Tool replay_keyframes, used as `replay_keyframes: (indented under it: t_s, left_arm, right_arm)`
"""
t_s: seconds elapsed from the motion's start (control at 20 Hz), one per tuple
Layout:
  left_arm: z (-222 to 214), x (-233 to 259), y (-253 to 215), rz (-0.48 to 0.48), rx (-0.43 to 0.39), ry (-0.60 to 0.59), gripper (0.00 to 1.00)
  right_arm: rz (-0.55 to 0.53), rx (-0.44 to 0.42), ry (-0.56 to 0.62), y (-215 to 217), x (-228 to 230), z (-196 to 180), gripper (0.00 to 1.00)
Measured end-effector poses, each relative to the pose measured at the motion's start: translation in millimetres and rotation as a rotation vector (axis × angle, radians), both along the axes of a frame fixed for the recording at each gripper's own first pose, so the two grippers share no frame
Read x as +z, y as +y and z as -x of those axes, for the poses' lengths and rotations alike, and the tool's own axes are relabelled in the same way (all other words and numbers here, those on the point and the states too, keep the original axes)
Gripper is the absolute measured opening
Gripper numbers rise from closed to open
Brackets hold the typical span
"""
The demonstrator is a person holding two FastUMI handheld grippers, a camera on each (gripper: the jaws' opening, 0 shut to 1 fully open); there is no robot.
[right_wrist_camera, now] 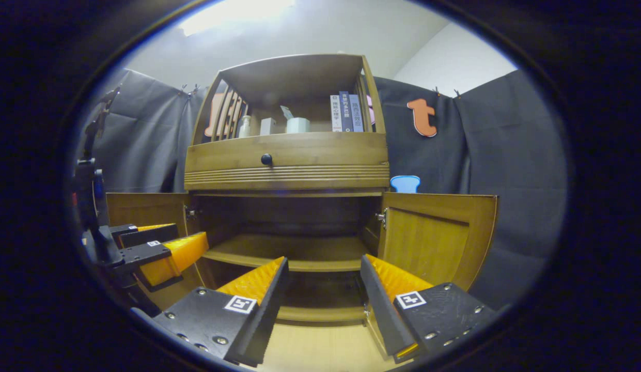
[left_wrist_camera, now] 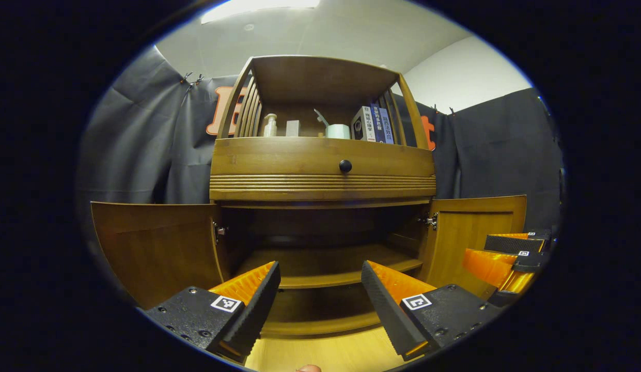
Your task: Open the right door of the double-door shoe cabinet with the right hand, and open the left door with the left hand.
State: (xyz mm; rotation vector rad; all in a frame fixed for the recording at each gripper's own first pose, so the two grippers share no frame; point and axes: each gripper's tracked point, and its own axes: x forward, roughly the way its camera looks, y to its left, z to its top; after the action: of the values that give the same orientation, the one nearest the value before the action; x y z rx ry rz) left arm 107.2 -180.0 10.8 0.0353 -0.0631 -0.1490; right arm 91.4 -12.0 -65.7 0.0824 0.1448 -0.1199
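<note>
Doors of the brown wooden double-door shoe cabinet are standing wide: left door at lower left, right door at centre right. Left gripper and right gripper are gaping apart, gripping nothing; withdrawing straight back seems safest.

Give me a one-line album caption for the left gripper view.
Both cabinet doors, left door and right door, stand open before the open left tool.
</note>
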Motion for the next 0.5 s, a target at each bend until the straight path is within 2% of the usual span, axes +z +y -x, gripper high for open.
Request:
replay_keyframes:
  t_s: [0.3,0.5]
  left_arm:
    - [5,0,6,0.010,0.011,-0.001,0.97]
    - [7,-1,1,0.011,-0.015,0.006,0.99]
  right_arm:
    - [0.005,-0.006,-0.012,1,4,2,0.83]
    - [0.010,-0.022,-0.023,1,9,10,0.83]
